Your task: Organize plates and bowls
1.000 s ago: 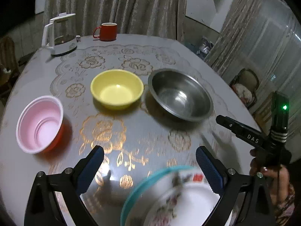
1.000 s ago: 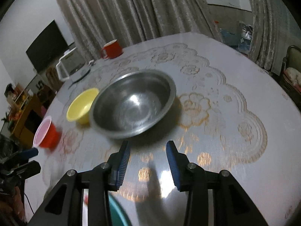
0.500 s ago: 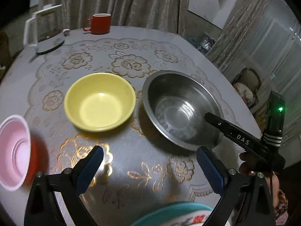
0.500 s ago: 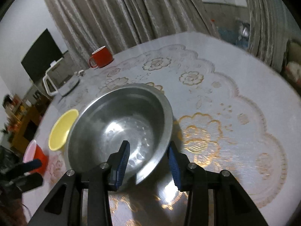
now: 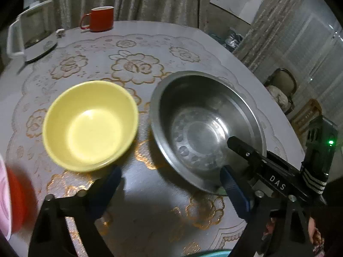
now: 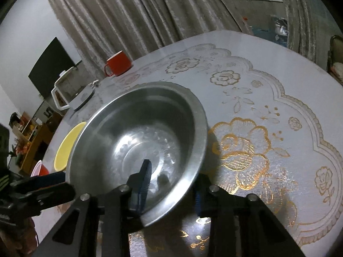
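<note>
Sitting much nearer and larger than a second ago in both views: the stainless steel bowl (image 6: 137,128), round, wide-rimmed, shiny with a dimpled ring at its base, resting on the worktop (image 5: 150,214) just right of the yellow bowl (image 5: 90,126), apart from it. Straddling the steel bowl's near rim now instead of hanging short of it: the right gripper (image 6: 171,175), one blue ribbed pad inside the bowl and the other outside the wall, jaws having just been closing with the thin rim between them, not visibly pinching it yet. Hovering released above the bare cloth in front of both bowls: the left gripper (image 5: 171,188), jaws having just been narrowing a little, nothing between them. Slipping almost out at the bottom edge, where a second ago a floral plate was filling it: only a teal rim (image 5: 205,253). Gleaming under the light: glossy grey tablecloth with gold rose patterns. Matte and smooth: the yellow bowl. Crowding the left edge, blurred: the red-and-pink plastic bowl (image 5: 8,197).
</note>
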Motion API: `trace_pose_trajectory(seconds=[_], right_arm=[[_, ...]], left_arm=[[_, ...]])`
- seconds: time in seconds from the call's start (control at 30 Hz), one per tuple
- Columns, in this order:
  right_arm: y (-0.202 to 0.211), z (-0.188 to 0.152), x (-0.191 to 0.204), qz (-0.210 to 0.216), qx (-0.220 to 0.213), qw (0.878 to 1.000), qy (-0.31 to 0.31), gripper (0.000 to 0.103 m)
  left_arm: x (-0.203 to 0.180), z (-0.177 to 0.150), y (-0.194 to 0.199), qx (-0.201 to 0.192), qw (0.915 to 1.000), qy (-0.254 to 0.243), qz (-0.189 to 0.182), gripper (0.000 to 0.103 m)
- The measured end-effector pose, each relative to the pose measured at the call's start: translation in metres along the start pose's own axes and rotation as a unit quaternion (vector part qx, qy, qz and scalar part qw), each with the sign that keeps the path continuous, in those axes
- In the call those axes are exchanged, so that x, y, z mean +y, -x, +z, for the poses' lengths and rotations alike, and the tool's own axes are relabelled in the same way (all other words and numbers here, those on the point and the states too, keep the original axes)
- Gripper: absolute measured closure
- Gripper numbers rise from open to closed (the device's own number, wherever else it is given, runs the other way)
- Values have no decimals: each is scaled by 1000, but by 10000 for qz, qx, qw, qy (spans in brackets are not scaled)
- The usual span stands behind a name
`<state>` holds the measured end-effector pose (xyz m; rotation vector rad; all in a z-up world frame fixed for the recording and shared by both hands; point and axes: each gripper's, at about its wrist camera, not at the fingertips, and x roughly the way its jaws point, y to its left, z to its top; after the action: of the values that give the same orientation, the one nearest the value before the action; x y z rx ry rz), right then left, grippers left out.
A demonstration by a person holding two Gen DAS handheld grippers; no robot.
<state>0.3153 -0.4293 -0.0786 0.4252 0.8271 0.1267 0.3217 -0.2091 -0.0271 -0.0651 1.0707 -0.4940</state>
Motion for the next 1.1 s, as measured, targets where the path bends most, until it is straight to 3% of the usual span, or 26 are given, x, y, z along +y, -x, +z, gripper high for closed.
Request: trace_pose_trajectory(seconds=[0.2, 0.47, 0.8, 1.1], right_arm=[[2, 0, -2, -12, -53, 10000, -54, 80], [-1, 1, 2, -115, 4, 9999, 49, 82], [-5, 1, 4, -200, 95, 9997, 104, 85], [-3, 1, 4, -358, 45, 9993, 109, 90]], left_arm=[[-7, 2, -14, 112, 9999, -119, -31, 42], [-16, 4, -25, 135, 9992, -372, 51, 61], [-20, 5, -32, 228, 9984, -478, 202, 69], [-23, 2, -31, 219, 9979, -563, 218, 71]])
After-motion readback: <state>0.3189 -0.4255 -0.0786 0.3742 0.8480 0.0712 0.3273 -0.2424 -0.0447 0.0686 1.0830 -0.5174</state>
